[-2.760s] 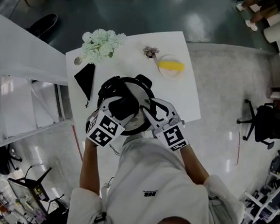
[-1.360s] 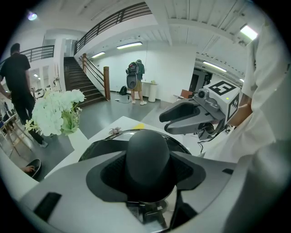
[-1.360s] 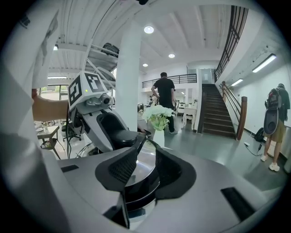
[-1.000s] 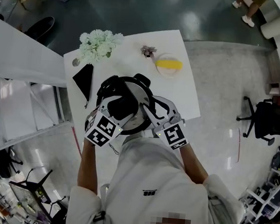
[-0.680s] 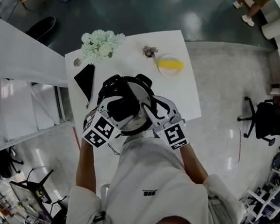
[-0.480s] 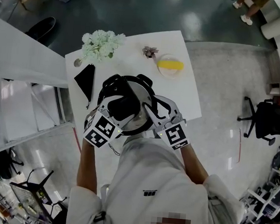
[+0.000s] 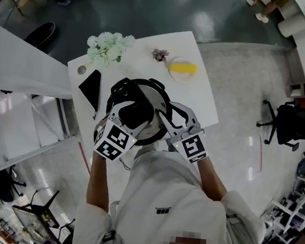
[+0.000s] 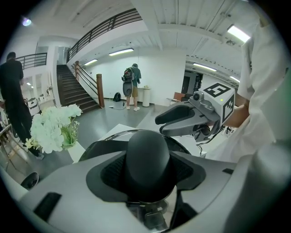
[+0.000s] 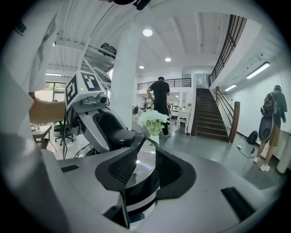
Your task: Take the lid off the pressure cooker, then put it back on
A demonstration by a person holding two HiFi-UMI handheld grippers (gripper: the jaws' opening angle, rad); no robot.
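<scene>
While clenching left tongs [image 8: 148, 175] on black dome lid knob [image 8: 148, 152], right tongs [image 9: 145, 166] on steel pressure cooker rim [image 9: 142, 193], could slip off smooth knob and drop lid.

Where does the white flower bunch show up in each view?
Head view: flower bunch at the table's far left corner.
Left gripper view: left edge, mid-height.
Right gripper view: centre, just above the jaws.
Shared landmark: the black lid knob, in all three.
</scene>
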